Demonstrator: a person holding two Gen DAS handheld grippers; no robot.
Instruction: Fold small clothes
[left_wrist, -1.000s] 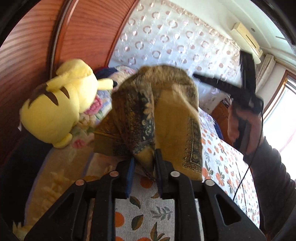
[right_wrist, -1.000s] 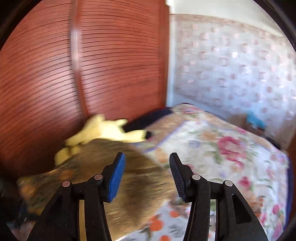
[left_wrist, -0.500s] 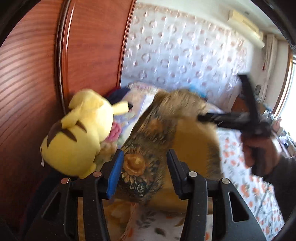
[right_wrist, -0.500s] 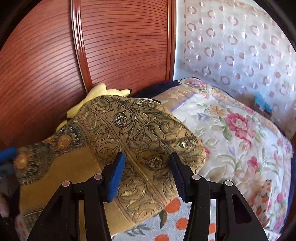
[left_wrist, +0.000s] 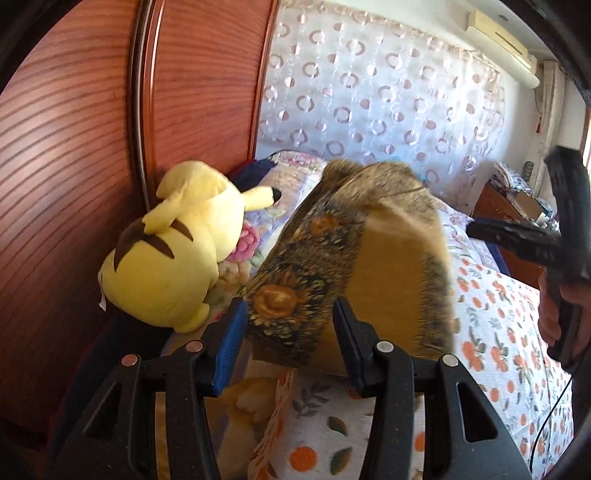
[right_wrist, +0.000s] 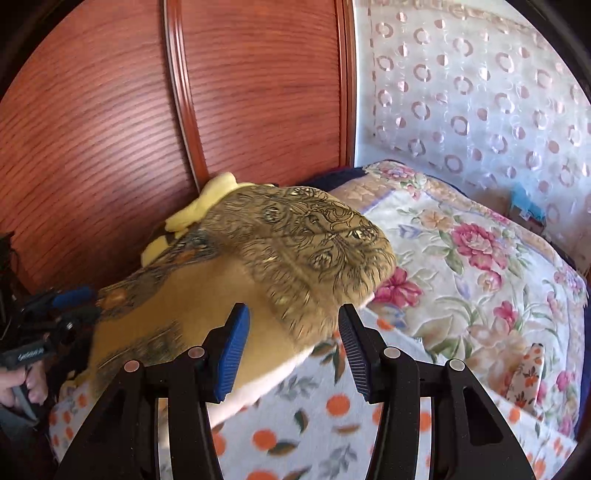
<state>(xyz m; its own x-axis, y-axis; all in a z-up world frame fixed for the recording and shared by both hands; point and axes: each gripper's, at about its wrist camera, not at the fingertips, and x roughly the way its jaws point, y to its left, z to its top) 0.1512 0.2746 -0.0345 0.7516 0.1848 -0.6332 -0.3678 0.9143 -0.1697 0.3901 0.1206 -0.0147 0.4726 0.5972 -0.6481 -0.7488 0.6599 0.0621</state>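
Here, at the far left of my left wrist view, the reddish ribbed wooden headboard (left_wrist: 74, 155) rises behind the bed, and a yellow plush toy with brown back stripes (left_wrist: 173, 258) leans against it. Just right of the toy, my left gripper (left_wrist: 288, 328) stands with its fingers parted; the blue pad (left_wrist: 231, 345) and the dark one sit on either side of a hanging corner of the mustard-gold cloth printed with dark sunflowers and scrollwork (left_wrist: 332, 266), and neither pad presses on it. The cloth is raised in a blurred hump above the white bedsheet dotted with oranges and leaves (left_wrist: 498, 332). Behind it hangs the white sheer curtain with ring patterns (left_wrist: 369, 96). At the right edge my other hand (left_wrist: 561, 310) grips the black handle of the second tool.

In the right wrist view, the left gripper (right_wrist: 70, 306) shows at the left edge beside the cloth's sunflower border, with fingertips below it. The cloth (right_wrist: 295, 251) drapes from there up over the plush toy (right_wrist: 207, 199), motion-blurred along its lower edge. My right gripper (right_wrist: 293, 350) is about half open with nothing between its pads; the cloth's edge lies beyond the tips. To the right spreads the pink-flowered quilt (right_wrist: 461, 266).
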